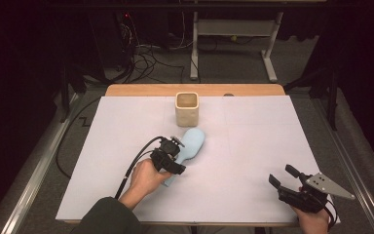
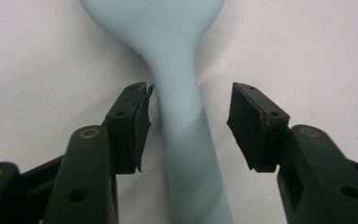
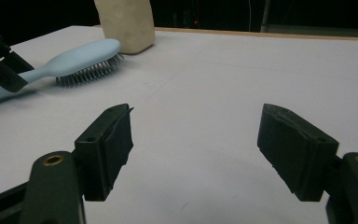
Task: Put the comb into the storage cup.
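Observation:
A light blue hairbrush (image 1: 192,141) lies bristles-down on the white table, its head toward a cream cup (image 1: 187,108). My left gripper (image 1: 177,155) is open and straddles the brush handle (image 2: 182,121). The left pad (image 2: 137,123) is close beside the handle and the right pad (image 2: 249,126) stands well clear of it. My right gripper (image 1: 281,174) is open with nothing between its jaws, near the table's front right corner. The right gripper view shows its own gripper (image 3: 196,140), the hairbrush (image 3: 77,58) at far left, the left gripper (image 3: 2,67) over the handle, and the cup (image 3: 125,21) behind.
A white sheet (image 1: 253,141) covers the table, with a wooden edge (image 1: 141,90) showing at the back. Behind the table are floor cables (image 1: 146,58) and a white desk frame (image 1: 233,29). Metal rails (image 1: 39,165) run along both sides.

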{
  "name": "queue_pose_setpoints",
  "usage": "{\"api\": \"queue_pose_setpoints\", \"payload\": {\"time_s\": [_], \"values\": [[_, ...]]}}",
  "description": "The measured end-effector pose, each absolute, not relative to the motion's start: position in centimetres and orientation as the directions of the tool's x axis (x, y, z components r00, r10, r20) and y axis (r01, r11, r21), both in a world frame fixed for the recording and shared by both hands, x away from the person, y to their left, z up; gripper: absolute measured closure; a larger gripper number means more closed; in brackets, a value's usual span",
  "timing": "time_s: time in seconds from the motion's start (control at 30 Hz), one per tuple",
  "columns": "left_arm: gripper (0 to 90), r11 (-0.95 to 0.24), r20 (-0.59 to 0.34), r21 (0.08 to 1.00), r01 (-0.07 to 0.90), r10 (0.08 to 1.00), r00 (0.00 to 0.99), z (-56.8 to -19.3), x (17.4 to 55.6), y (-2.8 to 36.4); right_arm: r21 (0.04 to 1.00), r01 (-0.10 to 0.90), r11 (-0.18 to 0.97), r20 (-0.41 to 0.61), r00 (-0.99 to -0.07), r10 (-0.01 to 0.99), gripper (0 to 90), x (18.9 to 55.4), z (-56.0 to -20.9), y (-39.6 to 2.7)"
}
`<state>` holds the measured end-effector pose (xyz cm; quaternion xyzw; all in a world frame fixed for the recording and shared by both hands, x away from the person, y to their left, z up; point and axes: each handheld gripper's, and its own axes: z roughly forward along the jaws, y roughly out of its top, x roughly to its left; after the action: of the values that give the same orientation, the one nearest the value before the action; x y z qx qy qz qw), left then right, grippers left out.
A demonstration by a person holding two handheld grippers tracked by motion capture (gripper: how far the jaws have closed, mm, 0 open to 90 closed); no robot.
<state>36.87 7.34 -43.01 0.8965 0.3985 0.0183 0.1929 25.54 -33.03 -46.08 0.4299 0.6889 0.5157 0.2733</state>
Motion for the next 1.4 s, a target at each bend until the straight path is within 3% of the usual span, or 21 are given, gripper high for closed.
{"api": "queue_pose_setpoints", "payload": {"time_s": [0.23,0.63,1.23,1.4], "values": [[42.0,-0.607,-0.117,0.343,0.717,0.730,0.674,-43.5,37.1,6.5,0.946,0.307,0.101,0.063,-0.483,0.873,26.8,25.5,-46.1,-33.0],[41.9,-0.609,-0.084,0.320,0.726,0.745,0.662,-44.1,37.6,6.0,0.949,0.297,0.107,0.057,-0.493,0.868,27.2,25.6,-46.1,-32.8],[50.2,-0.629,-0.050,0.288,0.722,0.744,0.667,-44.0,38.2,5.4,0.952,0.280,0.121,0.032,-0.487,0.873,27.3,25.5,-45.9,-32.7],[58.6,-0.651,-0.021,0.286,0.703,0.729,0.684,-43.9,38.1,5.1,0.952,0.282,0.122,0.032,-0.486,0.873,27.3,25.5,-45.9,-32.7]]}}
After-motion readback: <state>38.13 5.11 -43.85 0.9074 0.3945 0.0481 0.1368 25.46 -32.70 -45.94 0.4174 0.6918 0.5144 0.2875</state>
